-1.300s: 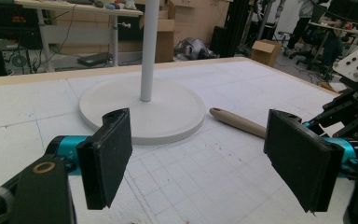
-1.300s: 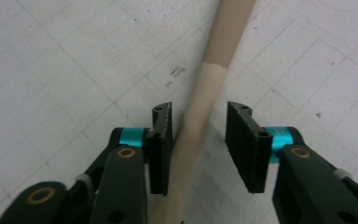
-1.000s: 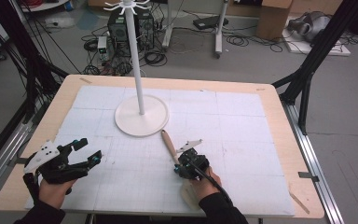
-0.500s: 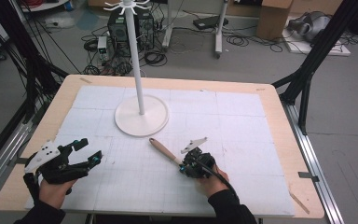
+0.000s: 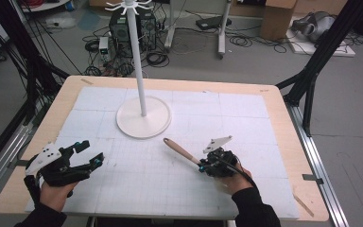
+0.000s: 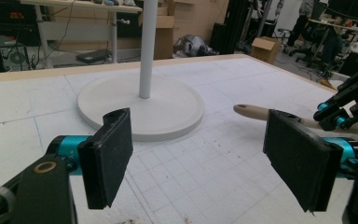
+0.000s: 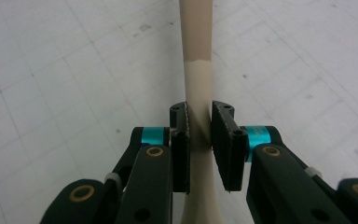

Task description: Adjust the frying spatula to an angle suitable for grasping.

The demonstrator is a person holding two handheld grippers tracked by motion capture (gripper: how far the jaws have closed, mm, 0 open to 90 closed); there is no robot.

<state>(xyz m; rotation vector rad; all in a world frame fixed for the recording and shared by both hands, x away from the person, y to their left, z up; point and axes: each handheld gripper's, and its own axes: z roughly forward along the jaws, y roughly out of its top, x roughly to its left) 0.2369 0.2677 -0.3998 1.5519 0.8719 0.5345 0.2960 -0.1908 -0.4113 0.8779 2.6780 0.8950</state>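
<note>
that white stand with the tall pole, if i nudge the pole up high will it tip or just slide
Probably neither easily. The white stand sits on a wide, flat round base, which should resist tipping. Still, its pole is tall and thin with hooks at the top, so a high push has leverage and might rock it. The foam-like white mat underneath looks grippy, so sliding seems less likely.

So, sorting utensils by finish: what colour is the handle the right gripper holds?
Beige handle, paler cream toward the gripper; right gripper view shows it best.

Right claw (image 7: 199, 140) clamped on a beige handle (image 7: 196, 60), above the white gridded table (image 7: 74, 70).
</note>
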